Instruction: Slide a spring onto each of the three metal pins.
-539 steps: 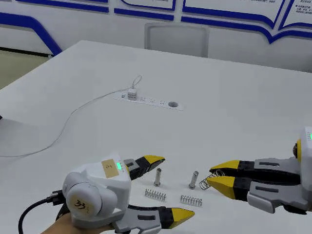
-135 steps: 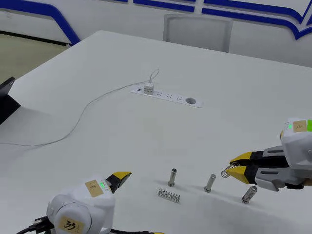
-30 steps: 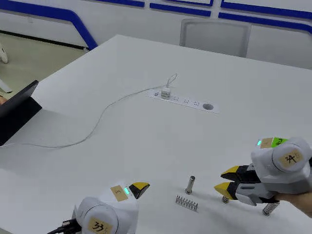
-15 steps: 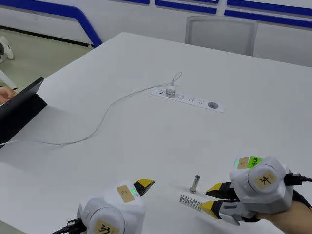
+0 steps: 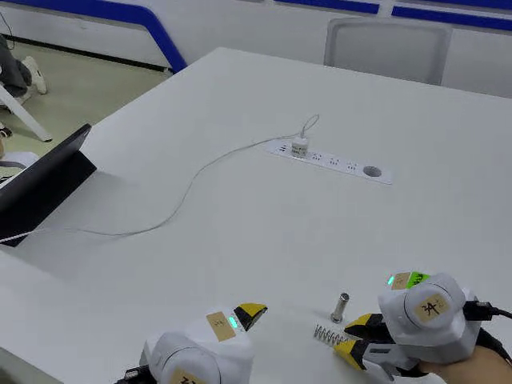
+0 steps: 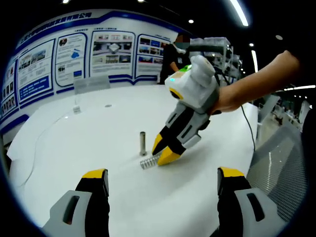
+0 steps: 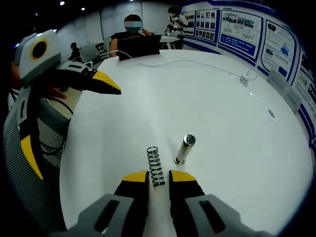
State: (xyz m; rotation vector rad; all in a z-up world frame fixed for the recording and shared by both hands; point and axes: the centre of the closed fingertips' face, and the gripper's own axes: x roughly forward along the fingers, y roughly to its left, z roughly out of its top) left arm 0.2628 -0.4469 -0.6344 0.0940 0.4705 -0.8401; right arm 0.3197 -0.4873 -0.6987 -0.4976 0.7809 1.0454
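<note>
The spring [image 7: 156,165] lies flat on the white bench [image 5: 240,216], just beside an upright metal pin [image 7: 183,149] that carries no spring. The right gripper [image 7: 159,177] has its yellow-tipped fingers close together, pinching the spring's near end. The left gripper [image 6: 162,173] hovers low opposite, its fingers spread wide and holding nothing. A power strip [image 5: 332,162] lies well beyond.

Office: meeting table [image 5: 240,224], wall posters [image 6: 69,54].

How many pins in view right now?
1. The pin stands on the table just past the right gripper, beside the spring. Others may be hidden behind that gripper in the head view.
</note>
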